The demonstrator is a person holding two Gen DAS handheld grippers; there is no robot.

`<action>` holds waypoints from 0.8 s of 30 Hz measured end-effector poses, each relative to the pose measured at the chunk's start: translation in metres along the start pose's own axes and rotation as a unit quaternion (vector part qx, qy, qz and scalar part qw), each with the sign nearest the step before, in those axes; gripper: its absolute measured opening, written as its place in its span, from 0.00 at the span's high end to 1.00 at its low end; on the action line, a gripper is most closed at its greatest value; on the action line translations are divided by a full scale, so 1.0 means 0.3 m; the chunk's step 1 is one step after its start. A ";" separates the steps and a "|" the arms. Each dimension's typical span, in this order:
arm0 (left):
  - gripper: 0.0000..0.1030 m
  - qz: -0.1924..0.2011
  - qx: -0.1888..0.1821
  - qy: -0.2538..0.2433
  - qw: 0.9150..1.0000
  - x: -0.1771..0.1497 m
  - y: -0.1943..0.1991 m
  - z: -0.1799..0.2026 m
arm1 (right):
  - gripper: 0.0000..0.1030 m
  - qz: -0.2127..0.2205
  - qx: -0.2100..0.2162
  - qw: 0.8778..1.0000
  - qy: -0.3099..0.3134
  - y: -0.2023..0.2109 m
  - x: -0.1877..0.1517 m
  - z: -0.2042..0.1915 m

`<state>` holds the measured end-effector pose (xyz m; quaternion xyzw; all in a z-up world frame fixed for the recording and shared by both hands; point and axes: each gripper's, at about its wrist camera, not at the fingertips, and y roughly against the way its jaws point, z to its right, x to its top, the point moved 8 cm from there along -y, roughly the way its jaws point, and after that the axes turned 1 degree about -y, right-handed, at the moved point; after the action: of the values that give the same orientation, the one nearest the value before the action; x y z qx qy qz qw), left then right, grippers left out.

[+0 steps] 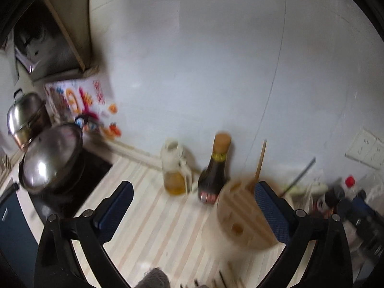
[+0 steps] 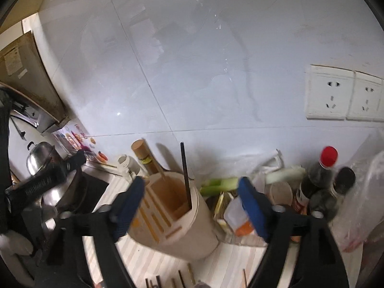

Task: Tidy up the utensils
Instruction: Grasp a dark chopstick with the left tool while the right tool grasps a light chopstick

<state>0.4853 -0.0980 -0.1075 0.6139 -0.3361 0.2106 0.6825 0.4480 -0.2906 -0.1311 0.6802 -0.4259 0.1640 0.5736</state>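
Both grippers, left and right, have jaws apart and empty; a black chopstick stands upright in the holder.

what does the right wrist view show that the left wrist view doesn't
Only the right wrist view shows the green leek stalk, the black chopstick standing in the holder, and the left gripper seen from outside, over the stove.

Only the left wrist view shows the dark sauce bottle's red label and the oil inside the clear jug.

Both show the beige utensil holder on the striped counter, the lidded wok, the steel pot, the red-capped bottle, the wall sockets, and open blue-padded jaws holding nothing.
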 end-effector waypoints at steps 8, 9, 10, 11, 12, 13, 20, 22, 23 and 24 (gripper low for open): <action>0.00 -0.076 0.027 0.000 0.997 -0.298 0.000 -0.046 | 0.00 -0.043 -0.034 0.998 0.010 0.036 -0.208 0.048; 0.00 -0.093 0.035 0.004 0.995 -0.354 -0.010 -0.058 | 0.00 -0.058 -0.039 0.997 0.017 0.029 -0.255 0.056; 0.00 -0.108 0.044 0.007 0.993 -0.406 -0.017 -0.068 | 0.00 -0.069 -0.038 0.997 0.020 0.024 -0.282 0.064; 0.00 -0.125 0.057 0.010 0.990 -0.468 -0.027 -0.082 | 0.00 -0.084 -0.038 0.995 0.021 0.013 -0.324 0.073; 0.00 -0.141 0.065 0.011 0.988 -0.525 -0.039 -0.092 | 0.04 -0.106 -0.037 0.993 0.021 -0.001 -0.378 0.083; 0.00 -0.156 0.071 0.012 0.985 -0.578 -0.051 -0.100 | 0.16 -0.124 -0.033 0.991 0.022 -0.012 -0.421 0.091; 0.22 -0.297 0.053 0.048 0.952 -1.006 -0.165 -0.102 | 0.61 -0.294 -0.027 0.954 0.058 -0.178 -0.803 0.160; 0.26 -0.320 0.041 0.058 0.945 -1.071 -0.188 -0.088 | 0.66 -0.326 -0.028 0.942 0.071 -0.215 -0.883 0.171; 0.27 -0.327 0.039 0.058 0.942 -1.090 -0.196 -0.082 | 0.66 -0.339 -0.028 0.937 0.077 -0.233 -0.919 0.174; 0.27 -0.333 0.035 0.059 0.941 -1.115 -0.205 -0.074 | 0.66 -0.350 -0.029 0.933 0.084 -0.248 -0.948 0.173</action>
<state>0.3036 -0.0441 -0.3908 0.7005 -0.0643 0.0190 0.7105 0.3255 -0.2288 -0.3962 0.7527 -0.1159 -0.0028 0.6481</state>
